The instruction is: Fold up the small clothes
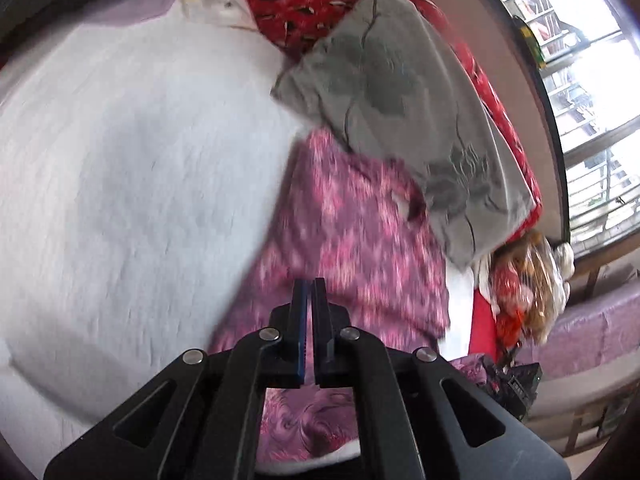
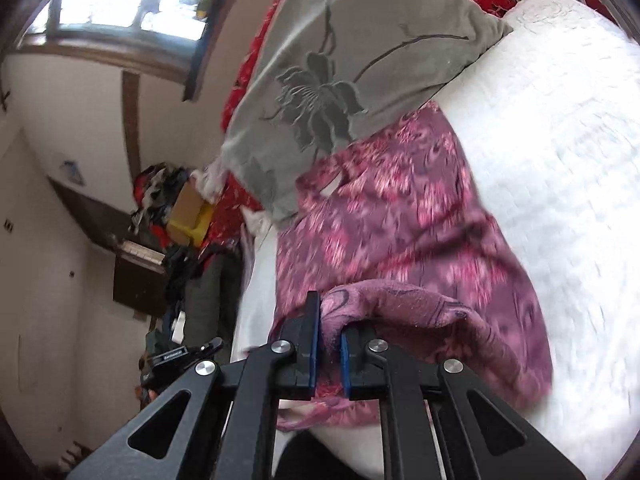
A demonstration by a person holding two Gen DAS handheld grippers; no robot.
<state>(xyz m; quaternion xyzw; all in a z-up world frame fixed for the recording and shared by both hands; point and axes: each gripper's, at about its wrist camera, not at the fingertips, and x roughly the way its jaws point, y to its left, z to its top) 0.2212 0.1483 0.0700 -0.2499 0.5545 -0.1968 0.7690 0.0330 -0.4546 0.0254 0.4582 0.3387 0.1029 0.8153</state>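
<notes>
Clearly mid-fold: right gripper [image 2: 329,322] pinching a bunched edge of the pink cloth [image 2: 404,220], fabric wedged between the blue pads and humped up to the right of the jaws. Left gripper [image 1: 308,286] pressed together, blades all but touching; more pink cloth visible below and behind the fingers, so probably a thin hem caught there, though blur leaves that uncertain. Cloth spread on the white bedcover [image 1: 120,160], running away from both tools toward the grey cushion [image 1: 400,92], far end tucked just under the cushion's lower edge. Long axis roughly along each gripper's pointing line, near hem at the fingers, far hem at the cushion. In the right wrist view, the body of the cloth lying ahead and to the right of the jaws; in the left wrist view, ahead and to the right as well, with bare bedcover off to the left. Both tools about equally near the near hem, neither near the far one. Judged from that: next move likely a carry of the near hem forward over the cloth toward the cushion, kept level between the two grips so the fold lands square. Risk: dragging the far end out from under the cushion, or the bunched right corner rolling rather than lying flat.
</notes>
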